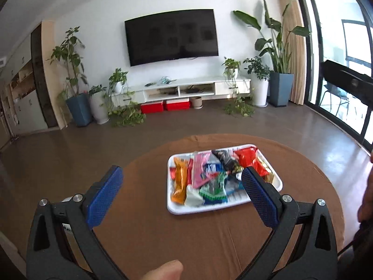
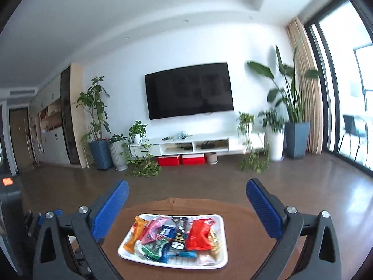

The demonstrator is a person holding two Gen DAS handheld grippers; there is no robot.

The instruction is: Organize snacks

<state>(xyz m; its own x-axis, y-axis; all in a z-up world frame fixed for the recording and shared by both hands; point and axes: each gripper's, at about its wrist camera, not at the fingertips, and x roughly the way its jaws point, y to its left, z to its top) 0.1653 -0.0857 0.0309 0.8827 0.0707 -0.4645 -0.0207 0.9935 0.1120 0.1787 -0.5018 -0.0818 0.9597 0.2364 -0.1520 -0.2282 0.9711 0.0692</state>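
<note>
A white tray (image 1: 177, 208) (image 2: 219, 224) sits on a round table with a brown cloth (image 1: 209, 238) (image 2: 240, 212). Several snack packets lie piled in it, among them an orange one (image 1: 180, 182) (image 2: 136, 233), a pink one (image 1: 202, 168) (image 2: 153, 227), a red one (image 1: 250, 159) (image 2: 199, 235) and a green one (image 1: 213, 190) (image 2: 153, 248). My left gripper (image 1: 181, 177) hangs open above the near side of the table, nothing between its blue pads. My right gripper (image 2: 186, 191) is open too, held above and short of the tray, empty.
Beyond the table lies bare brown floor (image 1: 70, 154). A TV (image 1: 171, 36) hangs above a white cabinet (image 1: 181, 89) with two red boxes (image 1: 164, 106) under it and potted plants on both sides. Glass doors (image 1: 338, 70) stand at the right. A thumb (image 1: 163, 269) shows at the bottom.
</note>
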